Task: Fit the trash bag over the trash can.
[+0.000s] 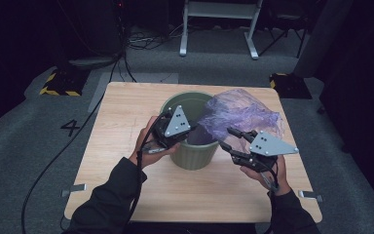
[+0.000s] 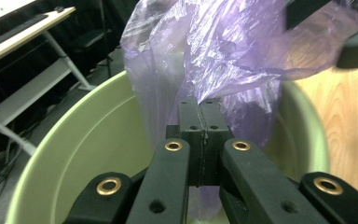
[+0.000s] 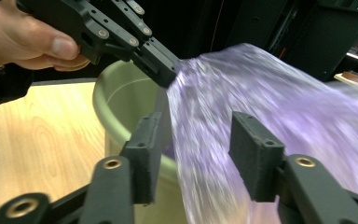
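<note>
Black jaws of the left tool [image 2: 200, 122] sat pinched together on a fold of the purple plastic bag [image 2: 223, 51], right over the mouth of the green bin [image 2: 81, 149]. Grip looked meant to pin one edge of the bag at the rim so the rest could be spread as a liner. Right tool [image 3: 205, 156] stood partly open, bag film running between its pads without being pressed; probably let go to re-grab another edge. In the high view the left tool [image 1: 191, 127] hovered at the near rim of the bin [image 1: 195, 156], the right tool [image 1: 230, 139] just beside the bin's right side. Bin stood mid-desk [image 1: 126, 112], upright. Bag [image 1: 241, 114] was thin, translucent, crinkly, glossy, bunched and puffed up, mostly hanging outside over the bin's far-right rim, one part dipping inside. Not yet opened out or seated. Person's hand [image 3: 23, 39] held the left tool in the right gripper view.
</note>
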### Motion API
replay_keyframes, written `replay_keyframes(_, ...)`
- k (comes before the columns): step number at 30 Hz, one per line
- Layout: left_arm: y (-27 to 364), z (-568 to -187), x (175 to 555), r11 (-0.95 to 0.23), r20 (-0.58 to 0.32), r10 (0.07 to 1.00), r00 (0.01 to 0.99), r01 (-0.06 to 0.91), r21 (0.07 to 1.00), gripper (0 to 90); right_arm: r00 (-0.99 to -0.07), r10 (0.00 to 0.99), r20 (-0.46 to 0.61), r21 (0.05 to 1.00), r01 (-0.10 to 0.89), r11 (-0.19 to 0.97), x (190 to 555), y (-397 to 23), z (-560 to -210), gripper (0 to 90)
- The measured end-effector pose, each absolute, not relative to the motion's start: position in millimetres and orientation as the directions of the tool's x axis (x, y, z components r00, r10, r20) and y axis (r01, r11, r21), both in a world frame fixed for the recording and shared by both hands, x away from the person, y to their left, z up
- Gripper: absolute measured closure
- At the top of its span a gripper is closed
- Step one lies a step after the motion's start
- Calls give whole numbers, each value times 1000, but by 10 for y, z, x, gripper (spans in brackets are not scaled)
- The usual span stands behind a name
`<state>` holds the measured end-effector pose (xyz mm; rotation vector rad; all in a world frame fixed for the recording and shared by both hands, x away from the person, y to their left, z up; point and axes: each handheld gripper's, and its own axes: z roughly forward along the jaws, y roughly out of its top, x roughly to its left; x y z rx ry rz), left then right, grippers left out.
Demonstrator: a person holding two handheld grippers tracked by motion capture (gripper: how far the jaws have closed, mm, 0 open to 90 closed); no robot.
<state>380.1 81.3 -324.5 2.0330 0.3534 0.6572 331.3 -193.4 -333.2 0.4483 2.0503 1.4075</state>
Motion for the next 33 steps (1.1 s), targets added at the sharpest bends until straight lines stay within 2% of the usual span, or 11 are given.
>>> replay_keyframes(6, 1021, -3288, 3811, -500, 283, 532, 798, 27, 865, 899, -732, 631, -256, 941, -39, 337, 3217, -2132, -3345, 394)
replay_keyframes(13, 1184, -3333, 3829, -488, 270, 561, 783, 49, 871, 899, -740, 638, -214, 947, 3, 321, 3209, -2239, -3399, 354)
replay_keyframes(17, 1242, -3365, 3845, -479, 260, 575, 775, 61, 876, 899, -753, 613, -238, 926, 15, 378, 3217, -2126, -3505, 345)
replay_keyframes(20, 1296, -3387, 3860, -470, 253, 588, 769, 70, 880, 899, -744, 625, -239, 921, 32, 389, 3258, -2084, -3590, 419)
replay_keyframes(21, 1296, -3387, 3860, -470, 253, 588, 769, 70, 880, 899, -744, 625, -239, 921, 32, 389, 3258, -2084, -3590, 419)
replay_keyframes(22, 1317, -3392, 3866, -466, 249, 592, 767, 74, 881, 899, -740, 628, -240, 919, 35, 393, 3273, -2080, -3617, 462)
replay_keyframes(23, 1358, -3406, 3881, -457, 235, 595, 769, 83, 886, 899, -725, 639, -257, 912, 37, 408, 3298, -2078, -3669, 590)
replay_keyframes(28, 1416, -3435, 3894, -446, 223, 602, 766, 91, 890, 897, -728, 638, -249, 916, 38, 400, 3348, -2080, -3735, 808)
replay_keyframes(30, 1427, -3440, 3896, -439, 216, 608, 764, 97, 893, 870, -733, 632, -251, 918, 26, 395, 3343, -2069, -3738, 859)
replay_keyframes(33, 1449, -3438, 3898, -423, 197, 607, 770, 103, 900, 799, -737, 622, -265, 918, 4, 396, 3319, -2041, -3723, 879)
